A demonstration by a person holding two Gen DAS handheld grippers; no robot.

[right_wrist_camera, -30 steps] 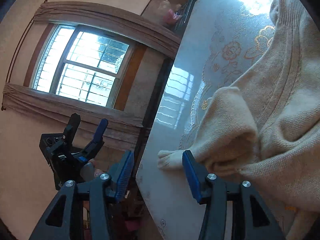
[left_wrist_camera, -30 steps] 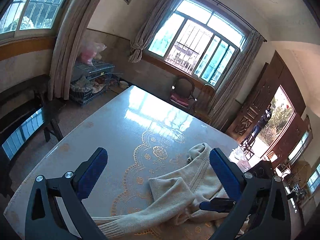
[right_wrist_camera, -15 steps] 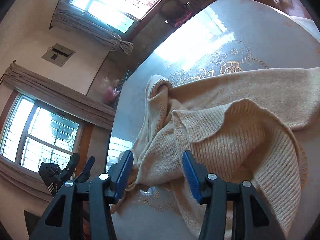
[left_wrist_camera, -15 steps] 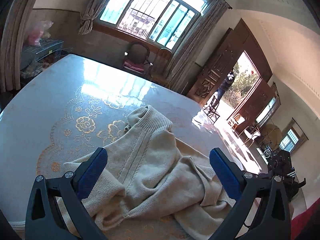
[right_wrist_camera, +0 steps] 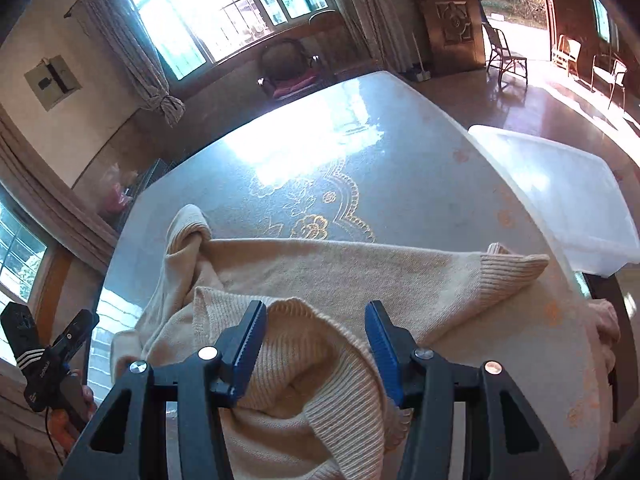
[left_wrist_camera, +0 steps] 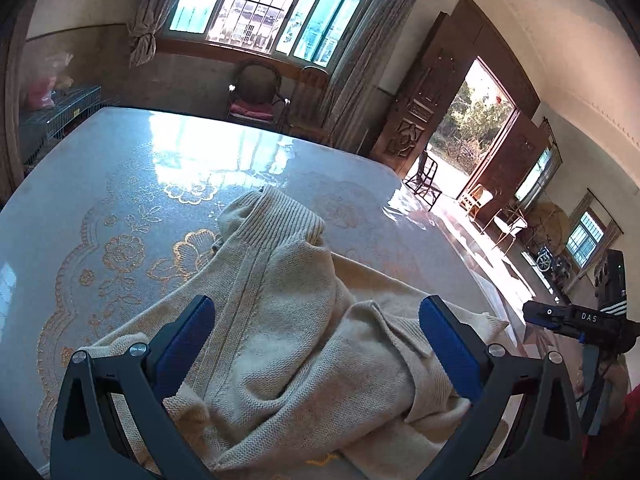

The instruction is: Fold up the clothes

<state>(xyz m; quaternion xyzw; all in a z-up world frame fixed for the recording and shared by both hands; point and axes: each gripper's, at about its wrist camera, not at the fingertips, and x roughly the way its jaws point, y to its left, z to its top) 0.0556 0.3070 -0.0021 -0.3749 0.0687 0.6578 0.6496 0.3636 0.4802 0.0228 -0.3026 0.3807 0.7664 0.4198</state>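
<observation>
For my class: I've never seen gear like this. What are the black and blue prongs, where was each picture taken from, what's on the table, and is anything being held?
The prongs are two-finger grippers that a person holds, one in each hand. Each carries a wide-angle camera looking along its fingers, so one picture comes from the left gripper and the other from the right gripper. On the table, which has a glossy flowered cover, lies a crumpled cream sweater. A clear plastic bin stands at the table's edge. Both grippers are open above the sweater; neither holds anything. The task is to fold it, and no fold is made yet.
</observation>
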